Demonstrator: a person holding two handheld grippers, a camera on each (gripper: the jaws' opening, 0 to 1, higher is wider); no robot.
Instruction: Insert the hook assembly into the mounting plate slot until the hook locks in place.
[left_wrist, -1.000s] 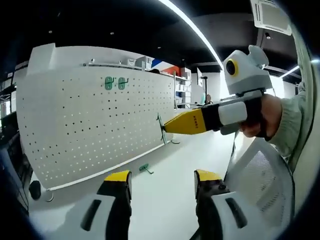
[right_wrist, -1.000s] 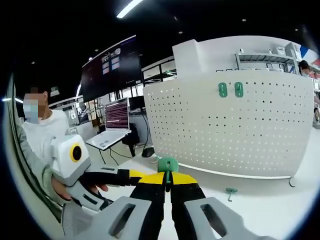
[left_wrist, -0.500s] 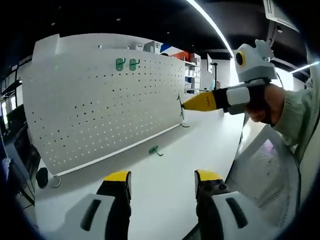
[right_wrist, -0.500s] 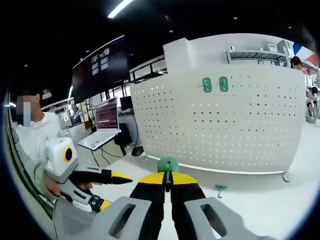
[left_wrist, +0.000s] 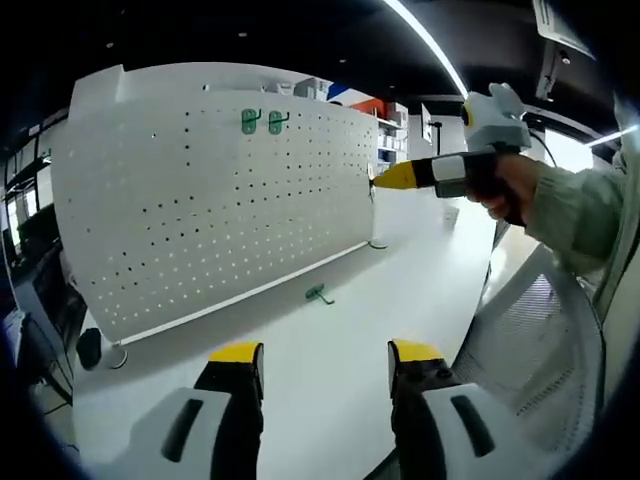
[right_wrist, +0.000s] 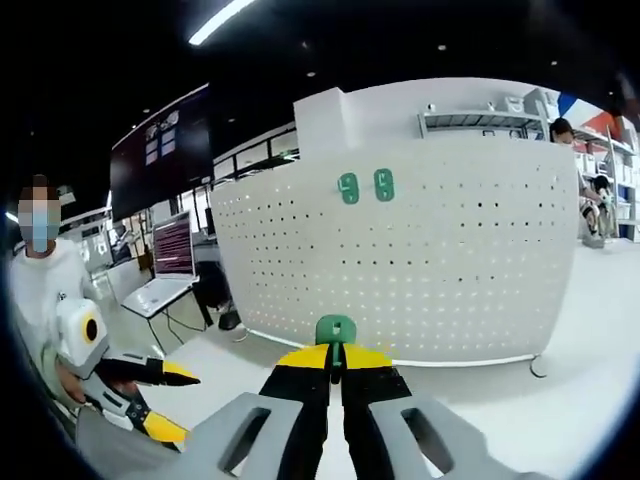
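A: Where is the green hook?
B: Clamped in the right tongs, jaws pressed together on it, close in front of the white pegboard.

A: And the left tongs?
B: Jaws apart, holding nothing, low over the white surface, with open room ahead up to the board's bottom edge.

A: Anything else the left gripper view gives?
B: A second green hook lying on the surface at twelve o'clock, near the board's foot. Two green hooks hang near the board's top edge.
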